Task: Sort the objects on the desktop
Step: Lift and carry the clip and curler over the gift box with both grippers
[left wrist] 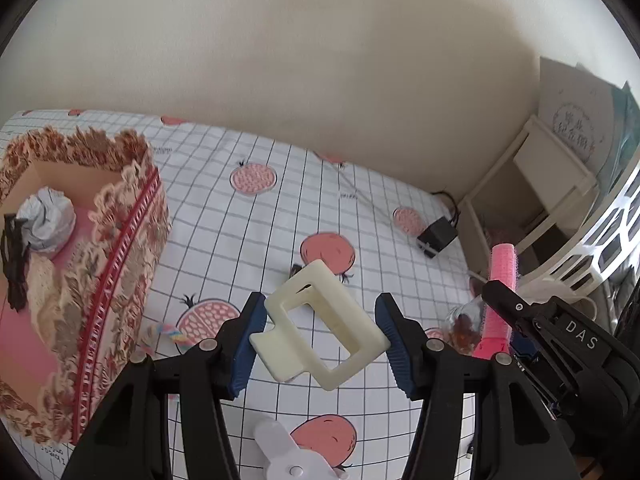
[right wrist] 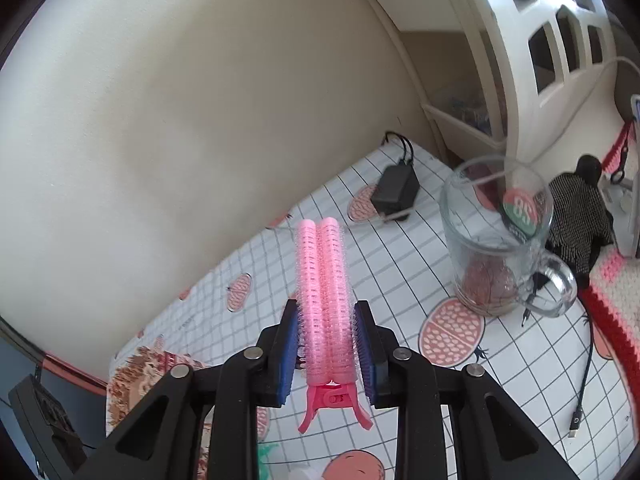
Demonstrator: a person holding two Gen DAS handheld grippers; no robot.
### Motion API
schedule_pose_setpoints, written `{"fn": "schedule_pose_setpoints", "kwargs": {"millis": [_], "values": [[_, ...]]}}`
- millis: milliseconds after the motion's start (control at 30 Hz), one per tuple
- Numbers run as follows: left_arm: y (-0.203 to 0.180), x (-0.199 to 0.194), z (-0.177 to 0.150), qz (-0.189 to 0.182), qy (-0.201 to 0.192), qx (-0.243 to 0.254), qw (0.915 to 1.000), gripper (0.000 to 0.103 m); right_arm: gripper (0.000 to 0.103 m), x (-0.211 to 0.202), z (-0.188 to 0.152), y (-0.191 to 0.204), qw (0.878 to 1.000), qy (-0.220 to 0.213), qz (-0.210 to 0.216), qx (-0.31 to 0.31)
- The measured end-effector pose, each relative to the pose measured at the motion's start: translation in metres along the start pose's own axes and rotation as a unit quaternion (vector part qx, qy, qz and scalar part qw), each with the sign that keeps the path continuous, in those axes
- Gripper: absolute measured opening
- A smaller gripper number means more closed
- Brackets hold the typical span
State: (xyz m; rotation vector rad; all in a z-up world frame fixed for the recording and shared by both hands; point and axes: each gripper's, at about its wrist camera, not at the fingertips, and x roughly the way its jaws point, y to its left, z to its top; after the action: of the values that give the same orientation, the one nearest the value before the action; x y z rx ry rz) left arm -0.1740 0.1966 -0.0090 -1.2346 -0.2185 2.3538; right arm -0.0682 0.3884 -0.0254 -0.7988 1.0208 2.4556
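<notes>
two clips up, one in each gripper

blue pads first on the left wrist view: the left gripper (left wrist: pixel 322 344) is clamped on one cream hair claw clip (left wrist: pixel 320 330), tilted, lifted clear of the checked tablecloth (left wrist: pixel 256 236) with its pomegranate prints. just under the fingers sits one white plastic piece (left wrist: pixel 286 454). off to the left stands one ornate floral box (left wrist: pixel 80 264), open on top, and inside i count one crumpled ball of paper (left wrist: pixel 48 218) and one dark clip (left wrist: pixel 15 262). beside the box, one pastel twisted candy (left wrist: pixel 170 332) on the cloth. far side, one black adapter (left wrist: pixel 437 236) near the wall. at right the right gripper (left wrist: pixel 560 344) comes into shot carrying one pink roller clip (left wrist: pixel 500 300); next to it one clear wrapper (left wrist: pixel 466 326) with something brownish in it.

over to the right wrist view: the right gripper (right wrist: pixel 326 344) is closed tight on that pink roller clip (right wrist: pixel 323 292), two fuzzy rollers side by side pointing away, red handle toward the camera, held above the tablecloth (right wrist: pixel 400 272). ahead to the right, one glass mug (right wrist: pixel 496 236) upright on the cloth, with something brown at its bottom. one black adapter (right wrist: pixel 394 192) by the wall, one black cable (right wrist: pixel 584 380) trailing at right, and the floral box (right wrist: pixel 136 376) peeking in low left.
</notes>
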Motion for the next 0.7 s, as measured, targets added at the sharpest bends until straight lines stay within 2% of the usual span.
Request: {"fn": "schedule_pose_setpoints", "kwargs": {"millis": [167,300,433,700], "values": [[-0.002,-0.048,0.021,-0.013,-0.063,0.000,0.9979,0.058,0.029,-0.044,0.010,0.031,0.997,-0.054,0.047,-0.017],[0.006,-0.078,0.031,-0.009,-0.097,-0.007,0.9953,0.058,0.029,-0.068,0.010,0.056,0.993,-0.080,0.074,-0.041],[0.024,-0.103,0.039,-0.009,-0.124,-0.028,0.9919,0.058,0.029,-0.073,0.002,0.075,0.991,-0.074,0.102,-0.033],[0.076,-0.142,0.047,0.015,-0.159,-0.074,0.9843,0.058,0.029,-0.060,-0.025,0.119,0.988,-0.042,0.141,-0.044]]}}
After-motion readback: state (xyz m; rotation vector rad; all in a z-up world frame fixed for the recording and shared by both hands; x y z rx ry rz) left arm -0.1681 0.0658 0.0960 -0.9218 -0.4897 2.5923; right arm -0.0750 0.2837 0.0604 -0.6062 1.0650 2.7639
